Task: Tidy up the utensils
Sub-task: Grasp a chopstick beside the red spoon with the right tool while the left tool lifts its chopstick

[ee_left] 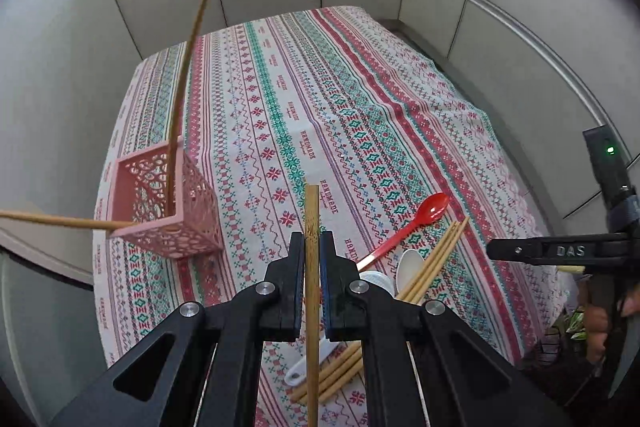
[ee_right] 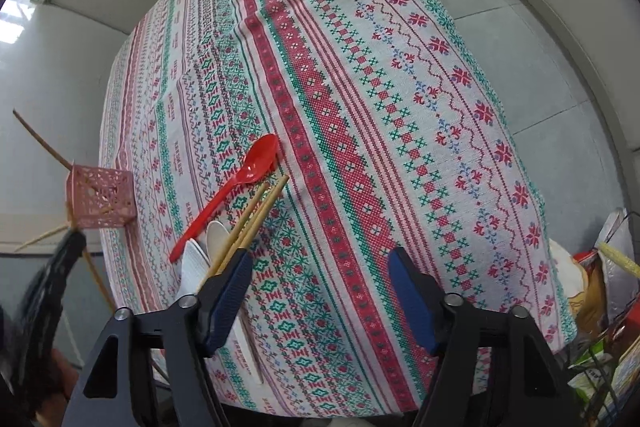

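Left wrist view shows the left gripper (ee_left: 312,247) clamped on a single bamboo chopstick (ee_left: 312,267), which stands upright between the two pads and sticks out past the fingertips. Beyond it and to the left, a pink lattice basket (ee_left: 168,203) sits near the left edge of the surface (ee_left: 304,99), which is covered by a striped cloth patterned in red, green and white. Two more chopsticks lean out of the basket: a long one (ee_left: 186,75) rises from its far corner, and another (ee_left: 60,219) juts out sideways over its near left rim.

To the right of the basket, close to the near edge of the cloth, lies the pile still to be sorted: a red spoon (ee_right: 236,183) with its bowl pointing away, a white spoon (ee_right: 218,237) just beside it, and a bundle of chopsticks (ee_right: 250,223) lying across the white pieces.

Right wrist view shows the right gripper (ee_right: 320,267) hanging over the cloth on the side of that pile away from the basket. Its blue pads stand well apart with only cloth between them, and its left finger (ee_right: 226,293) is just beside the near ends of the bundled chopsticks.
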`<state>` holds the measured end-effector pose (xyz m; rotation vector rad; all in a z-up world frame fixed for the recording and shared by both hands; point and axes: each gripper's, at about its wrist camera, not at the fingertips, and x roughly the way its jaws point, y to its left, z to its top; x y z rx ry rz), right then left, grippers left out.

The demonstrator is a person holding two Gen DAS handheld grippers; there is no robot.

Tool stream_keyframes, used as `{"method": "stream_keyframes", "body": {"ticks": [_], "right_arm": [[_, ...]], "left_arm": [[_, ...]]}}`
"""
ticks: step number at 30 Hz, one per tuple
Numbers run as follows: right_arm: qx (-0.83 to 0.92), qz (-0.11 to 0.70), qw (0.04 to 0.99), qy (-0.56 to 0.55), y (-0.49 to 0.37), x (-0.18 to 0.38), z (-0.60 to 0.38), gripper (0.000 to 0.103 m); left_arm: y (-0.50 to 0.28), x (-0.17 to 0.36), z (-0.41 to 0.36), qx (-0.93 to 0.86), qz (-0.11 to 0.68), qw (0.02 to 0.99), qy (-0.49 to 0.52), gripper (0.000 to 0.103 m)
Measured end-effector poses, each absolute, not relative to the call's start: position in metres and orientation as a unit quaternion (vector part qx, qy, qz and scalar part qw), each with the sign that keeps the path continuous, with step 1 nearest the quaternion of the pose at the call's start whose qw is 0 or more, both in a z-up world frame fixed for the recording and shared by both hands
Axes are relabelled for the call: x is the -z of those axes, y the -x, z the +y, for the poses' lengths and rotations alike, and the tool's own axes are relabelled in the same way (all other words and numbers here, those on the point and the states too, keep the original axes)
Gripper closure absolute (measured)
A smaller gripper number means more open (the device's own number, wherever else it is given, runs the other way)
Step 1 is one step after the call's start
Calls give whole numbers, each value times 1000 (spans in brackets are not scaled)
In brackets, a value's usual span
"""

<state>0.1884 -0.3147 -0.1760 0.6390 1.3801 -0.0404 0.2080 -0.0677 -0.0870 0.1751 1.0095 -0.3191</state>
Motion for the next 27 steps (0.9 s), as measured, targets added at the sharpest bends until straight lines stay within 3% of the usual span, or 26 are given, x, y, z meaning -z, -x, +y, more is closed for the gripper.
{"method": "stream_keyframes", "body": {"ticks": [21,27], "right_arm": [[-41,617,687,-382,-220,220,-289,90],[-65,599,701,-382,-217,212,-290,92]], "left_arm": [[-185,87,-17,153,475,865,-59,96],[-185,85,-14,151,473,866,-51,96]]}}
